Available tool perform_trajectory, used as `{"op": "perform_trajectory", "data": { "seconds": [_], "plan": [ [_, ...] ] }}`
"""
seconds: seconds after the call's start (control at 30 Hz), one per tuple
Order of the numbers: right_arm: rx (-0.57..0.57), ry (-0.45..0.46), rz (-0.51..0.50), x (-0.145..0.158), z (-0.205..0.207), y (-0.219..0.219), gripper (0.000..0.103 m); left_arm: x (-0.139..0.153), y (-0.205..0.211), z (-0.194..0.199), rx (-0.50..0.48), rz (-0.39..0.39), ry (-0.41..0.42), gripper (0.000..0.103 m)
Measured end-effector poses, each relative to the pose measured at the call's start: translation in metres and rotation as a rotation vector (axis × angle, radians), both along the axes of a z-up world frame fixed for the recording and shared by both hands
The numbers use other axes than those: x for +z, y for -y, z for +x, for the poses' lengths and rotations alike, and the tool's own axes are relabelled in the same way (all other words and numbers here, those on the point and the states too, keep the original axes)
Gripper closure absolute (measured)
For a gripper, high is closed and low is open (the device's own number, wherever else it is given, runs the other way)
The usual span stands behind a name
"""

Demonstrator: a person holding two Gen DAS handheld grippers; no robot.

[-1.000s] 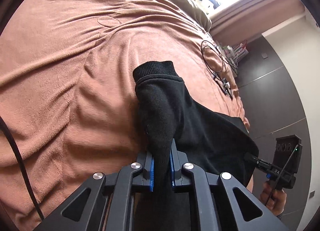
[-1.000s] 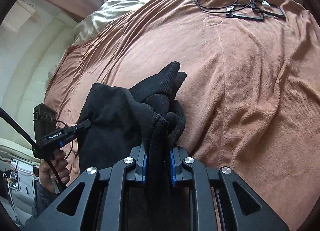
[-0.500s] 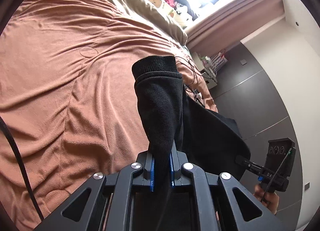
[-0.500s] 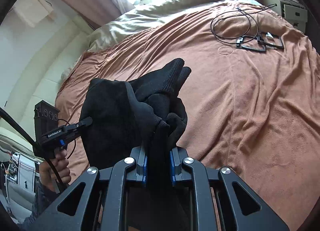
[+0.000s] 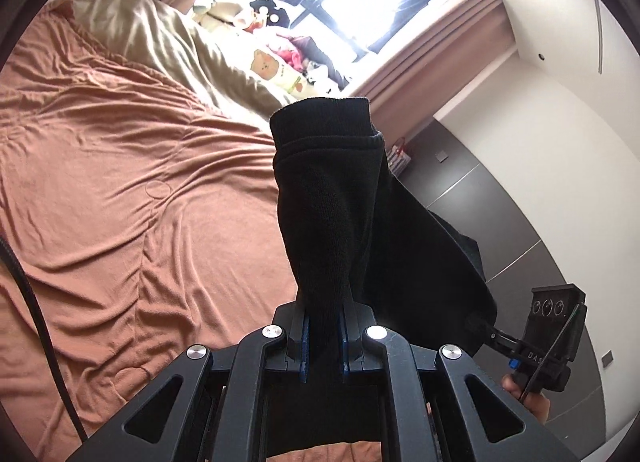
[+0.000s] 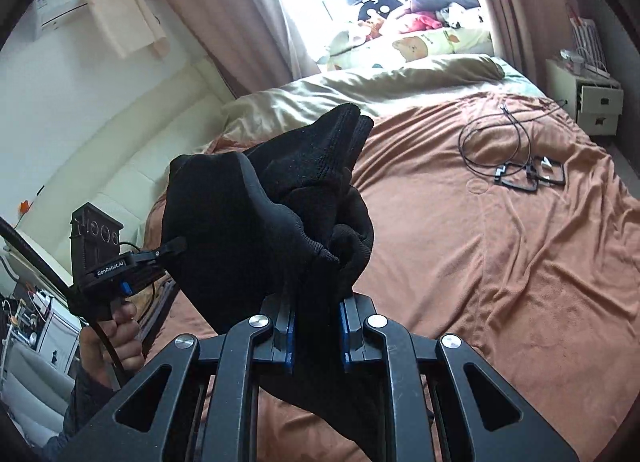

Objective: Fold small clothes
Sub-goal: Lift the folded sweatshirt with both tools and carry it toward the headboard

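Note:
A black knit garment [image 5: 332,202] hangs in the air above the bed, held by both grippers. My left gripper [image 5: 323,336] is shut on one part of it, and a ribbed cuff stands up in front of the jaws. In the right wrist view the same black garment [image 6: 280,218] bunches in thick folds over my right gripper [image 6: 316,336], which is shut on it. Each view shows the other gripper at the garment's far side: the right gripper [image 5: 504,336] and the left gripper [image 6: 176,246], each held in a person's hand.
A rust-brown blanket [image 6: 500,262] covers the bed below. Black cables and small black frames [image 6: 528,174] lie on its far right part. A beige duvet [image 5: 168,42], patterned pillows and a bright window are at the head end. A white nightstand [image 6: 596,102] stands at the right.
Both grippers have risen with the garment, which has lifted off the blanket. Both views have tilted up, so the window and the head of the bed now show.

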State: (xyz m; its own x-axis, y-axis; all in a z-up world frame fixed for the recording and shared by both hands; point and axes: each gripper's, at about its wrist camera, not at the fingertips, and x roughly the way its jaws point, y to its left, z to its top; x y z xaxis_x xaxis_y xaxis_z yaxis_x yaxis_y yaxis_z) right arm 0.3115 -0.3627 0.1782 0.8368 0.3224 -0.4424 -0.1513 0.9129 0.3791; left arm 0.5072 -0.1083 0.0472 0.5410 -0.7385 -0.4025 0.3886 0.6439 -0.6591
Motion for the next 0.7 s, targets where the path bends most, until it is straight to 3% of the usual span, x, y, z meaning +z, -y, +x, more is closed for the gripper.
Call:
{"op": "perform_trajectory", "data": {
  "seconds": [0.33, 0.7],
  "plan": [
    [0.097, 0.088, -0.020, 0.050, -0.055, -0.064, 0.090, 0.080, -0.070, -0.061, 0.082, -0.021, 0.095, 0.092],
    [0.202, 0.142, -0.032, 0.068, -0.070, -0.141, 0.090, 0.122, -0.173, -0.120, 0.205, -0.030, 0.163, 0.092]
  ]
}}
